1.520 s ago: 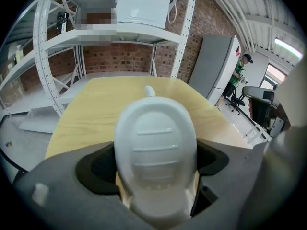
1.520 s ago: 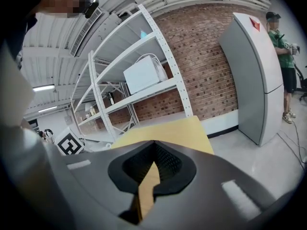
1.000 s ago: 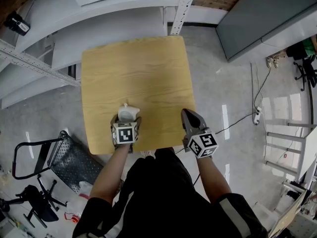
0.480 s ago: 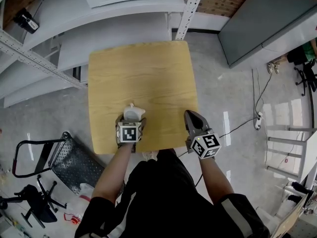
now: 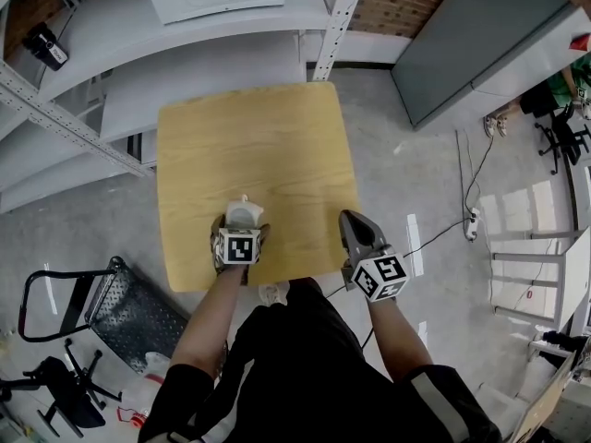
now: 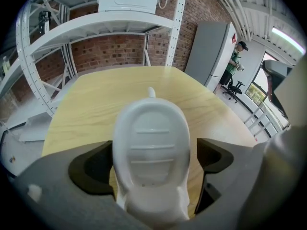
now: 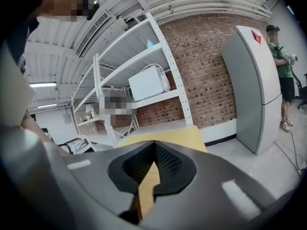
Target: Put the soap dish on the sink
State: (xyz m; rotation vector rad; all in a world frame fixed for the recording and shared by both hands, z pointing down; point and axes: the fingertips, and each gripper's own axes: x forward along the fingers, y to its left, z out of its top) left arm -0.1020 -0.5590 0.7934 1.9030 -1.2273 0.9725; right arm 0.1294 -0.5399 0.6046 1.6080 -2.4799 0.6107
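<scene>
White soap dish (image 6: 152, 147) sits free between the left tool's (image 5: 242, 221) jaws, which have just been opening wide. This looks like the release; next, back straight off.

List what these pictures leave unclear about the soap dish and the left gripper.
Soap dish underside: in the left gripper view its own body hides whether it rests on the table.
Head view: the left gripper's marker cube covers most of the dish.
Left gripper jaws have just been opening, dish between them; a gap shows on one side, contact on the other is unclear.
Sink: in no view.
</scene>
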